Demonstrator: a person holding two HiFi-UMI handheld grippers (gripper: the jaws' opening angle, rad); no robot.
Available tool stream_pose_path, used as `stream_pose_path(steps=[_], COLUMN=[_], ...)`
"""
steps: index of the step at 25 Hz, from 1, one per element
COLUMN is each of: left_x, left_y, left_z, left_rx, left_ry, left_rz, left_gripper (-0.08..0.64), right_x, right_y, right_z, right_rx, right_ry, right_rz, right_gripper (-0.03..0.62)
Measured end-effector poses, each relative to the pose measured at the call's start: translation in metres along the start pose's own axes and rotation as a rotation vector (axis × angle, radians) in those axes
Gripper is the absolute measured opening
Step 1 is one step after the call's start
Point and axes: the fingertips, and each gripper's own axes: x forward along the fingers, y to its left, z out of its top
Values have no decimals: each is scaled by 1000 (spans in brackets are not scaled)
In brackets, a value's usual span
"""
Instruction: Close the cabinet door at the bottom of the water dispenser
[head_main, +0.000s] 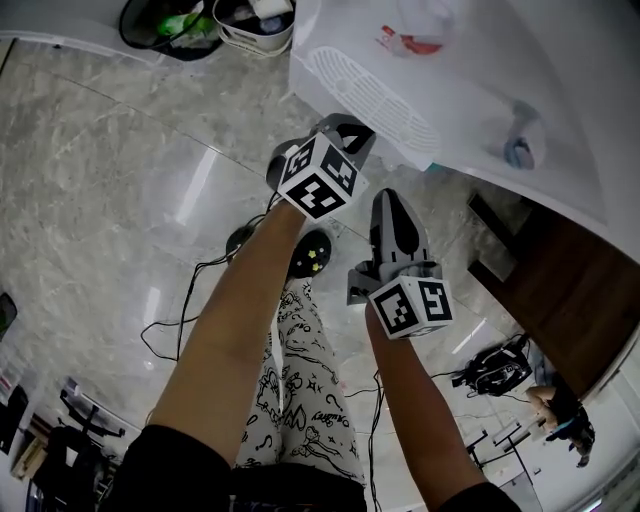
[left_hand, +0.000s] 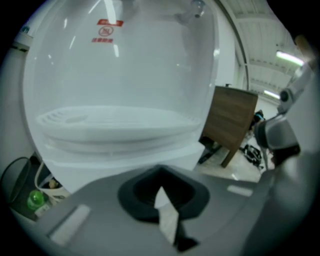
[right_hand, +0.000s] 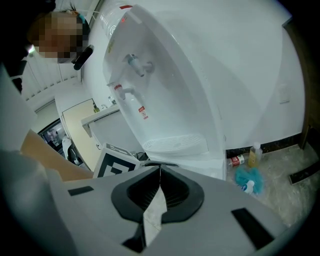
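Note:
The white water dispenser fills the top right of the head view, with its ribbed drip tray jutting toward me. Its bottom cabinet door lies below the tray and out of sight. My left gripper is shut with its tip just under the tray's front edge. My right gripper is shut and empty, lower and further right. In the left gripper view the shut left gripper faces the drip tray. In the right gripper view the shut right gripper points at the dispenser, its taps and its tray.
A dark bin and a white basket stand left of the dispenser. A brown wooden cabinet stands at the right, a black bag near it. Cables trail over the marble floor. Bottles and a blue cloth lie by the wall.

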Motion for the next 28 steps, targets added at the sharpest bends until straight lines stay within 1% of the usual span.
stream_pose_path(steps=[4, 7, 13, 16, 18, 20, 21, 23, 24, 26, 28], left_x=[-3, -11, -32, -52, -69, -92, -107, -138, -154, -189, -227], left_y=[7, 9, 9, 0, -12, -23, -27, -35, -41, -53, -70], left_z=[3, 3, -1, 4, 10, 21, 28, 45, 54, 76, 103], left_rx=[-4, -11, -56, -80, -81, -70, -66, -75, -82, -87, -79], left_ry=[-18, -21, -19, -47, -77, -109, -127, -168, -187, -221, -259], left_rz=[37, 50, 67, 67, 59, 60, 67, 87, 95, 109, 111], left_gripper=[-3, -3, -3, -3, -3, -3, -3, -3, -3, -3, -3], right_x=[-3, -7, -12, -20, -28, -37, -41, -52, -60, -80, -106], right_y=[4, 3, 5, 11, 13, 18, 23, 37, 45, 66, 97], right_z=[7, 9, 17, 25, 32, 38, 40, 45, 50, 67, 89], right_rx=[30, 26, 34, 21, 0, -41, -78, -159, -181, -183, -189], right_ry=[-21, -24, -39, -55, -63, -56, -41, -6, 0, -17, -39], right_rz=[7, 5, -22, -22, -23, -19, -10, 7, 15, 48, 115], right_gripper=[17, 17, 17, 17, 17, 17, 17, 17, 17, 17, 17])
